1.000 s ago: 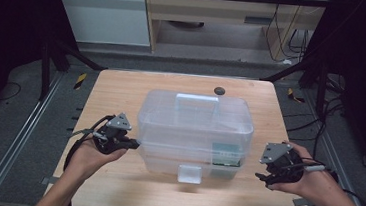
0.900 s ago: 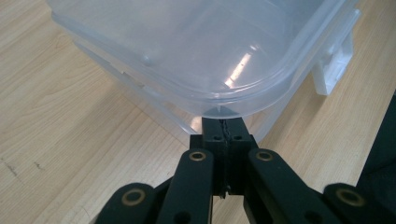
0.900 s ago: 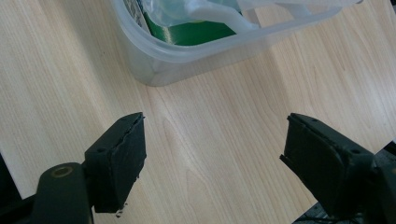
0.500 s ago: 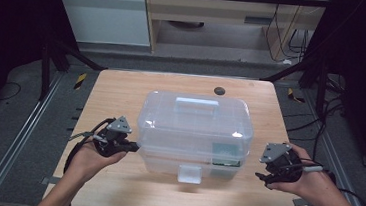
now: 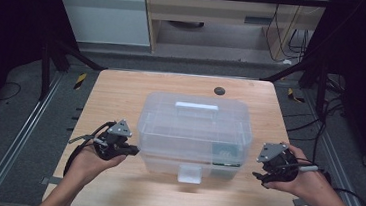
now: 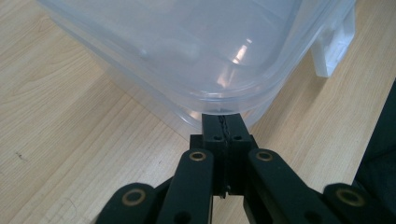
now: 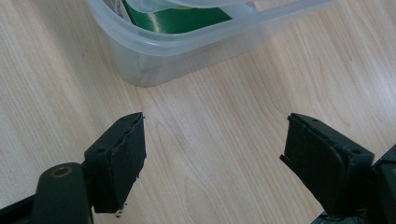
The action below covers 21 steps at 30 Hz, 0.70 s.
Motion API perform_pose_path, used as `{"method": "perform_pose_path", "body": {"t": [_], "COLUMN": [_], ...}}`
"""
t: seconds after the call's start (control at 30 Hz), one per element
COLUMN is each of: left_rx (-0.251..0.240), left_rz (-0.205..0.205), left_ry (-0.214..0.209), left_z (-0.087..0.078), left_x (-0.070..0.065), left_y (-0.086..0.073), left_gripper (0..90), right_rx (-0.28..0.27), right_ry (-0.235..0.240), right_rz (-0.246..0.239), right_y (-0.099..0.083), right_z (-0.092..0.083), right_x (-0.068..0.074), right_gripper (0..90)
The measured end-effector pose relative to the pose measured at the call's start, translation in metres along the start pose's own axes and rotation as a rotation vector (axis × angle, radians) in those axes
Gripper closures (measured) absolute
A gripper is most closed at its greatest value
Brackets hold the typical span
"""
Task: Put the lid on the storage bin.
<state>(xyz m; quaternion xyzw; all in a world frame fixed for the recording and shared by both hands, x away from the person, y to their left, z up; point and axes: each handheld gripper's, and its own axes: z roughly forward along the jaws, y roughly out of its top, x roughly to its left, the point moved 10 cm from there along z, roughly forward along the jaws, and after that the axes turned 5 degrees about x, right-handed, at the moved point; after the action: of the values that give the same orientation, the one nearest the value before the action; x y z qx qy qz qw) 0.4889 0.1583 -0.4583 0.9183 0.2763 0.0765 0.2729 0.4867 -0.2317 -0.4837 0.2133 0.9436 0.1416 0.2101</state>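
A clear plastic box (image 5: 193, 134) with a lid and a white handle (image 5: 196, 106) stands in the middle of the wooden table (image 5: 121, 97). A green object (image 5: 226, 154) lies inside at its right front. My left gripper (image 5: 134, 151) is shut, and its tip touches the box's left side. In the left gripper view the shut jaws (image 6: 223, 125) press against the box (image 6: 187, 46) just below the lid's rim. My right gripper (image 5: 261, 169) stands open a little to the right of the box. Between its jaws (image 7: 212, 149) there is only bare wood, short of the box corner (image 7: 154, 56).
A white latch (image 5: 189, 173) hangs at the box's front and shows in the left gripper view too, latch (image 6: 334, 46). A small black disc (image 5: 218, 90) sits at the table's far edge. Dark frame bars and cables surround the table.
The box's lid has come down a little, with its handle lower in the picture. Both hands have stayed almost where they were.
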Motion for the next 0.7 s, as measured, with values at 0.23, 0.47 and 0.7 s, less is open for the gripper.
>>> {"method": "perform_pose_path", "body": {"t": [0.23, 0.47, 0.7], "left_rx": [0.035, 0.015, 0.030], "left_rz": [0.017, -0.046, -0.079], "left_ry": [0.031, 0.124, 0.185], "left_z": [-0.001, -0.014, -0.005], "left_x": [0.007, 0.044, 0.075], "left_y": [-0.010, -0.021, -0.021], "left_gripper": [90.0, 90.0, 90.0], "right_rx": [-0.001, 0.002, 0.004], "right_ry": [-0.019, -0.066, -0.094], "right_rz": [0.025, 0.085, 0.163], "right_y": [-0.003, -0.011, -0.011], "right_z": [0.002, 0.007, 0.016], "right_x": [-0.006, -0.019, -0.039], "right_gripper": [19.1, 17.9, 17.0]}}
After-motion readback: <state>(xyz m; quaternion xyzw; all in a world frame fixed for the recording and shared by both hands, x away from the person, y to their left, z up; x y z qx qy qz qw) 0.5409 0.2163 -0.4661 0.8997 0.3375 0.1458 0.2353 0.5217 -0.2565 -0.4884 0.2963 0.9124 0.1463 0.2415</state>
